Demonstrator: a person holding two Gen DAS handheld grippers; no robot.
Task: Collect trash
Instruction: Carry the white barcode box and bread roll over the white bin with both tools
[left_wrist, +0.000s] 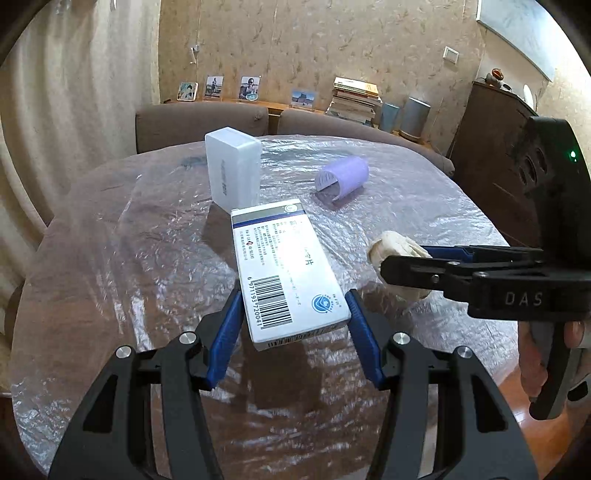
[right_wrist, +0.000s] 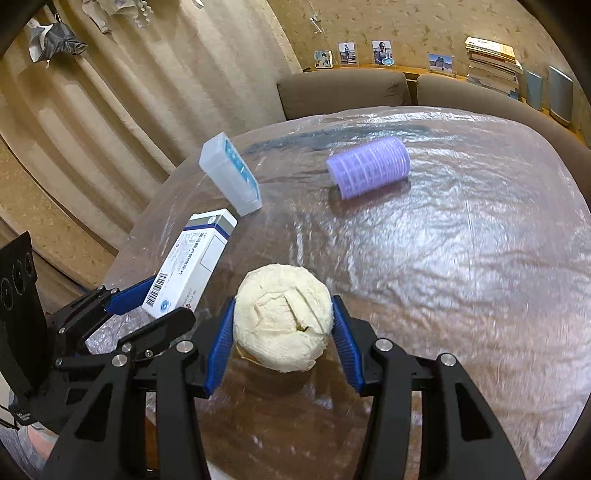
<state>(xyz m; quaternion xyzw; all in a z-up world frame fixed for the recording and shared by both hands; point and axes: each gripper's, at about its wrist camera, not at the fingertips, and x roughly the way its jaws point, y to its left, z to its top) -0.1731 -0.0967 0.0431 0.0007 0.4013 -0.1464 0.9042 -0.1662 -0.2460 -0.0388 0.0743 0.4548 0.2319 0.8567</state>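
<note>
The left hand-held gripper (left_wrist: 293, 321) pinches only the medicine box's (left_wrist: 286, 269) end, so it could pivot loose; the right hand-held gripper (right_wrist: 282, 328) squeezes the tissue wad (right_wrist: 282, 317), which may slip.

Upright case (left_wrist: 233, 168) behind medicine box (left_wrist: 286, 273), roller (left_wrist: 343, 176) right on table (left_wrist: 110, 240); wad (left_wrist: 397, 254) right of box

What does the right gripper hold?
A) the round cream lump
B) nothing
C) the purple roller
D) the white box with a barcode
A: in the right wrist view the blue fingers of the right gripper press both sides of the round cream lump.
</note>
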